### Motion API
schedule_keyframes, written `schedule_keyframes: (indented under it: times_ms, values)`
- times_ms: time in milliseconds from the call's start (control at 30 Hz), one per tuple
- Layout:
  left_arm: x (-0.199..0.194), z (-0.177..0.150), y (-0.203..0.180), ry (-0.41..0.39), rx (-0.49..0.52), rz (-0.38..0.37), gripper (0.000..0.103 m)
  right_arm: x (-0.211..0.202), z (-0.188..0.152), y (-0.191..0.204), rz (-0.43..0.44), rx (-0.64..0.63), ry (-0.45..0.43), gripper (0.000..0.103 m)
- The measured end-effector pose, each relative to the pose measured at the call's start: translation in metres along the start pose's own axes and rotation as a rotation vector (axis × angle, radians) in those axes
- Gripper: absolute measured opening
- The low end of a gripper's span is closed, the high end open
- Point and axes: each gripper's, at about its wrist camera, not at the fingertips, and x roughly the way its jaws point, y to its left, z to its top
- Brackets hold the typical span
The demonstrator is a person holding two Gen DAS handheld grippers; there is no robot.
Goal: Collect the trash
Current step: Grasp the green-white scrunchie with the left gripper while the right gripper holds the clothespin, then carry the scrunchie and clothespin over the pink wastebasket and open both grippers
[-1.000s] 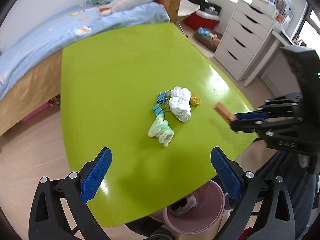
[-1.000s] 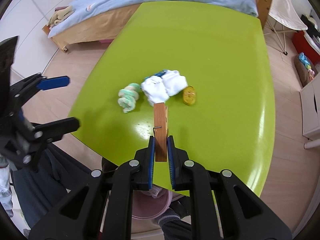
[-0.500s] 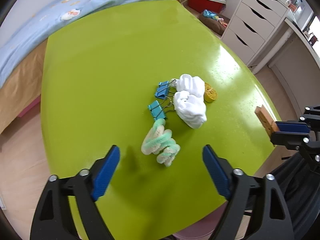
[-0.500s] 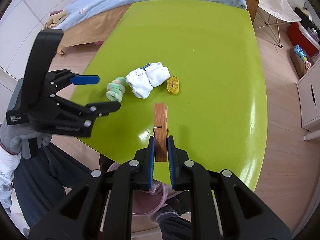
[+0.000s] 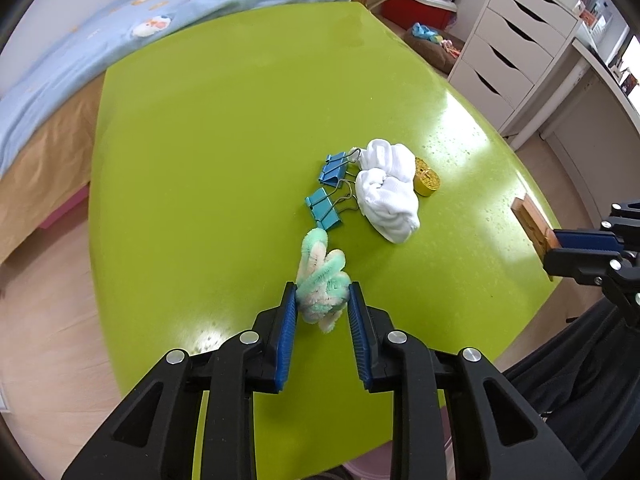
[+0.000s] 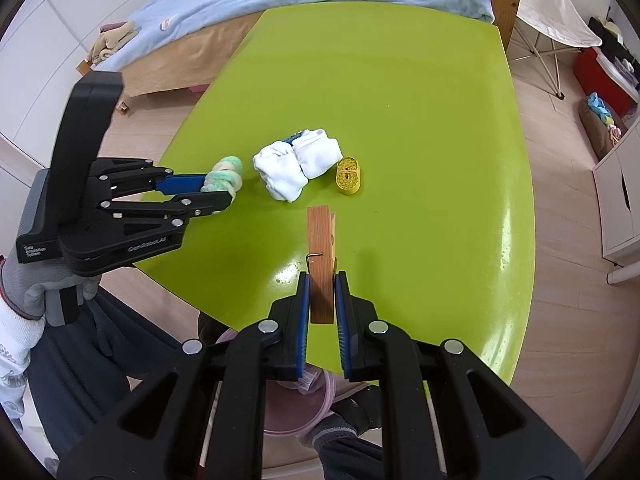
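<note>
The left tongs (image 5: pixel 322 299), wide apart a second before, were closing around the fuzzy bundle (image 5: pixel 321 281); the right tongs (image 6: pixel 322 280) stayed clenched on the clothespin (image 6: pixel 321 258).

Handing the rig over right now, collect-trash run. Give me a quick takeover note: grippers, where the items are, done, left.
Left hand-held gripper: jaws closing around the fuzzy green-white bundle, which lies on the green table; pads about touching it, not lifted.
Right hand-held gripper: shut on the wooden clothespin, held above the table's near edge.
On the table: white cloth wad, two blue binder clips, yellow round piece.
Pink bin sits below the near edge.
Done: clothespin picked.
Left: finish the bundle grasp, drop both in the bin, then clear the rest.
</note>
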Motion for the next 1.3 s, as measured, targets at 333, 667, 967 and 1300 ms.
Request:
schedule_keyframes:
  times_ms: [333, 667, 967, 1300]
  values:
    - [-0.047, -0.022, -0.008, -0.083, 0.007, 0.004, 0.025, -0.024, -0.012, 0.013, -0.002, -0.021, -0.069, 0.012]
    - [-0.101, -0.057, -0.023, -0.202, 0.016, -0.002, 0.025, -0.057, -0.042, 0.028, 0.003, -0.038, -0.142, 0.012]
    - [-0.119, -0.092, -0.047, -0.235, 0.048, -0.018, 0.025, -0.084, -0.078, 0.049, 0.016, -0.061, -0.179, 0.012]
    - [-0.117, -0.124, -0.072, -0.204, 0.088, -0.050, 0.025, -0.090, -0.106, 0.060, 0.065, -0.053, -0.168, 0.012]
